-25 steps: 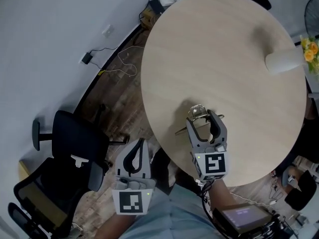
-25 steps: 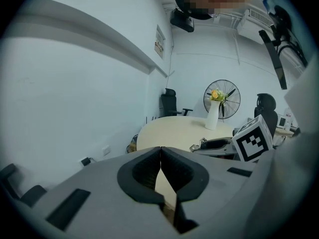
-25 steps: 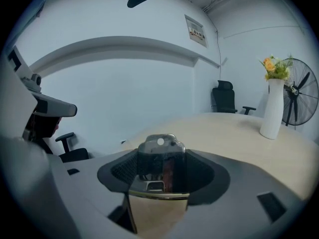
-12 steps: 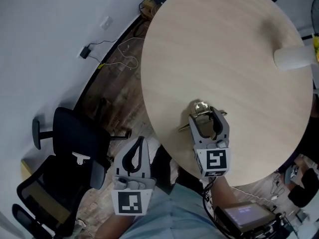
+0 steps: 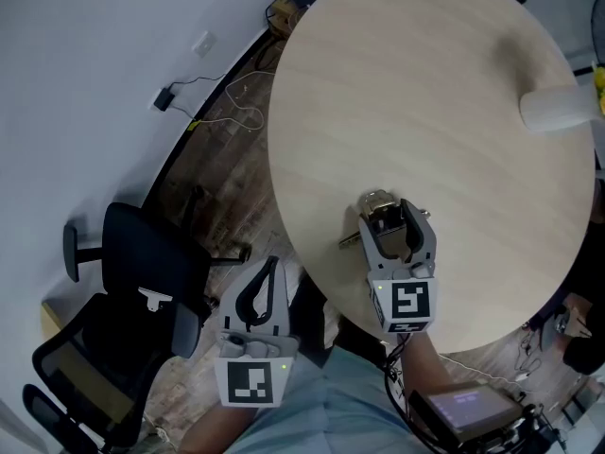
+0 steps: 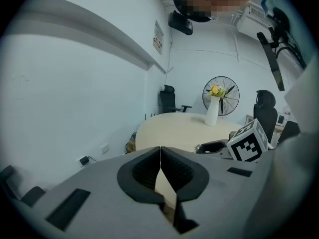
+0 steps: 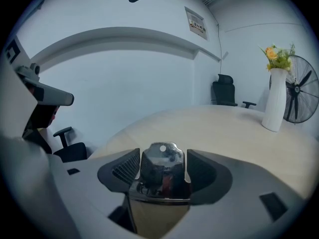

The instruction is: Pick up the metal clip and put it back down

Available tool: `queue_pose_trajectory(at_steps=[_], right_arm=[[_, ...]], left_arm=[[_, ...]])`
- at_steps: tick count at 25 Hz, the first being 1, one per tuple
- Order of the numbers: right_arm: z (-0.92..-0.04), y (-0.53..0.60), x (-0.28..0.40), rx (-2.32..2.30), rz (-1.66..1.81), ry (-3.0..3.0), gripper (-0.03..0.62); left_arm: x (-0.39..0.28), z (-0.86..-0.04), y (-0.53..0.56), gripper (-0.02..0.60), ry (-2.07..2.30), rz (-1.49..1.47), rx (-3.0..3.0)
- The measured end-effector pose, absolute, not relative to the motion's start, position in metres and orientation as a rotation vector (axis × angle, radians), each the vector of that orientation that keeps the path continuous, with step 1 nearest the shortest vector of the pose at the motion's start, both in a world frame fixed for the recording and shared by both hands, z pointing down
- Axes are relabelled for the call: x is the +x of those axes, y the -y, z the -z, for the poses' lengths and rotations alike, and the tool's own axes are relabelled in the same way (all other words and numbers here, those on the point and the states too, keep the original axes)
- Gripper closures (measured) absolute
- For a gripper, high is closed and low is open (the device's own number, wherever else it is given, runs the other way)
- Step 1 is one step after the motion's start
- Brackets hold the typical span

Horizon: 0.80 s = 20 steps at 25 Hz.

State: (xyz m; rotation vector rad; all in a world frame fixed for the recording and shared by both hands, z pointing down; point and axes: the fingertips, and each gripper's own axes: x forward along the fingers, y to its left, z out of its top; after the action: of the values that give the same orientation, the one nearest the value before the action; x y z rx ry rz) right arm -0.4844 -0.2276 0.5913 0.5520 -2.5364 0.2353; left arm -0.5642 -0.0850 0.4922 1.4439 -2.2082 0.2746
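The right gripper [image 5: 390, 218] reaches over the near part of the round wooden table [image 5: 425, 83], its marker cube toward the person. Its jaws stand a little apart with the metal clip [image 5: 378, 203] between them. In the right gripper view the ribbed pads [image 7: 125, 167] sit close against both sides of the shiny metal clip [image 7: 162, 169], pinching it, and the clip's handle with a small round hole stands upright in the gap. No view settles whether the clip rests on the tabletop or is raised just off it.

The left gripper [image 5: 271, 265] is held off the table's edge, over the wooden floor and near a black office chair [image 5: 142, 263]. In the left gripper view its jaws [image 6: 160, 151] are pressed together along a thin seam, with nothing between them.

A white vase [image 7: 275, 101] with yellow flowers stands on the far side of the table, well apart from the clip.
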Motion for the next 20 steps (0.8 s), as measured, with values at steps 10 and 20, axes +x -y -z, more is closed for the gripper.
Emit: queue_pose_trajectory(at_steps=[10, 20], right_arm=[[-0.490, 0.224, -0.422, 0.741, -0.186, 2.661, 0.329], [-0.354, 0.185, -0.234, 0.988, -0.074, 2.799, 0.330]], left_arm=[[-0.504, -0.426, 0.103, 0.561, 2.238, -0.221, 1.668], [-0.333, -0.311, 0.113, 0.561, 2.241, -0.126, 2.010]])
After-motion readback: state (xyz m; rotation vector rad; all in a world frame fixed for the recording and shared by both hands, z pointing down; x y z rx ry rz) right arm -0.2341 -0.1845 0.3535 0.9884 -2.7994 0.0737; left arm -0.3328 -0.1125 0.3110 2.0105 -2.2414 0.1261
